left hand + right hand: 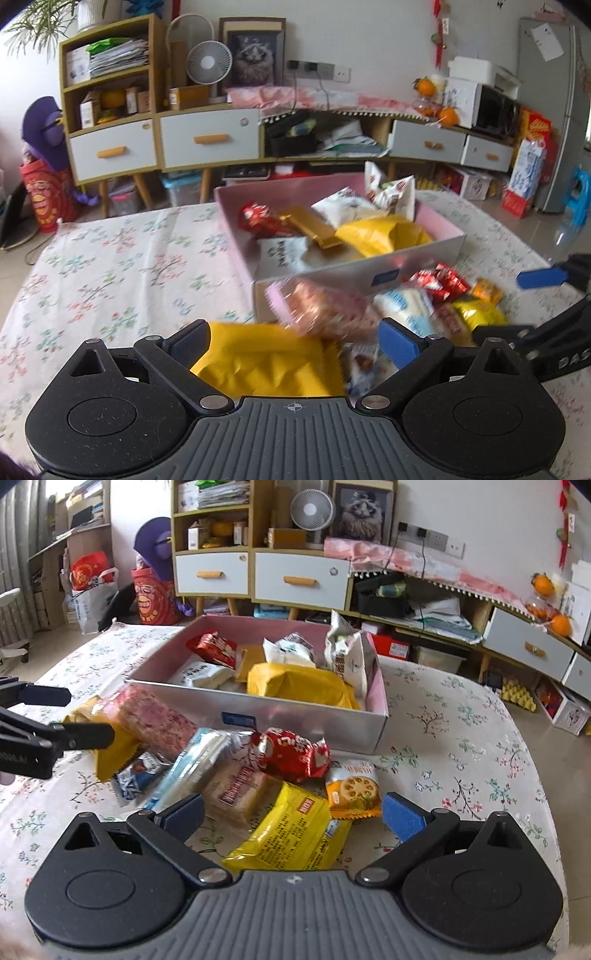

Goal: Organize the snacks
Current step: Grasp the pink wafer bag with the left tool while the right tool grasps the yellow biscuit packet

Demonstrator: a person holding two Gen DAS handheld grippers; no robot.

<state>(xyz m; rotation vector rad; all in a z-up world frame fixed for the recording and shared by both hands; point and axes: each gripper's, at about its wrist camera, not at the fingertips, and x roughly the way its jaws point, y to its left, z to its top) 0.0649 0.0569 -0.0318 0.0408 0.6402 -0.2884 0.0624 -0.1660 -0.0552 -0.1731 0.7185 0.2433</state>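
A pink-lined box (421, 258) (295, 716) on the floral tablecloth holds several snack packs. A pile of loose snacks lies in front of it. My left gripper (295, 341) is open, its jaws on either side of a plain yellow pack (266, 363) and below a pink cracker pack (325, 310). My right gripper (293, 816) is open over a yellow printed pack (291, 834), with a brown cake pack (240, 794), a red pack (291, 753) and an orange biscuit pack (352, 788) just ahead. The left gripper shows at the right wrist view's left edge (74, 716).
The round table's tablecloth (110, 273) (461, 746) stretches left and right of the box. Behind the table stand cabinets with drawers (207, 140), a fan (208, 62), oranges (447, 114) and storage boxes on the floor.
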